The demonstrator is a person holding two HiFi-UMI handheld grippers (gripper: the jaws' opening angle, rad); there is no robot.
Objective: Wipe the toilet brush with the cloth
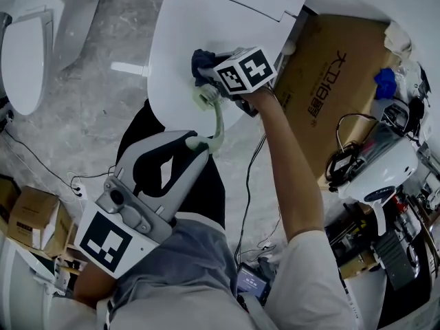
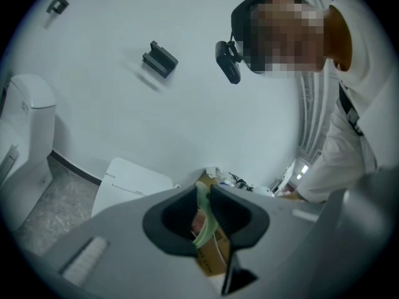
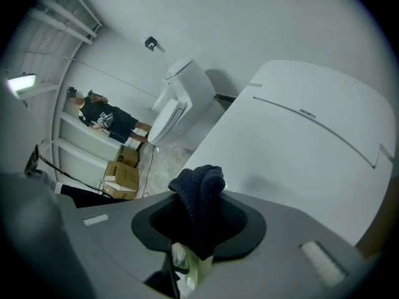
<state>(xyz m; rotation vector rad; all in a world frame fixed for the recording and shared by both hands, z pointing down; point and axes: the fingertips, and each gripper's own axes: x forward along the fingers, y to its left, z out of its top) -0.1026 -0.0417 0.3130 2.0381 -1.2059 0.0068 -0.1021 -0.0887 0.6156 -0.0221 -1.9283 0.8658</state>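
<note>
Our left tongs (image 1: 197,143), tucked close to us, gripped the pale green toilet brush (image 1: 218,121) by its handle. Our right arm (image 1: 292,177) reached forward, the right tongs (image 1: 210,74) pinching the dark cloth (image 1: 201,60) at the brush's far end, above the toilet lid (image 1: 206,12).

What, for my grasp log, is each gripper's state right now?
Left gripper: closed on the pale green toilet brush handle.
Right gripper: closed on the dark blue cloth.
</note>
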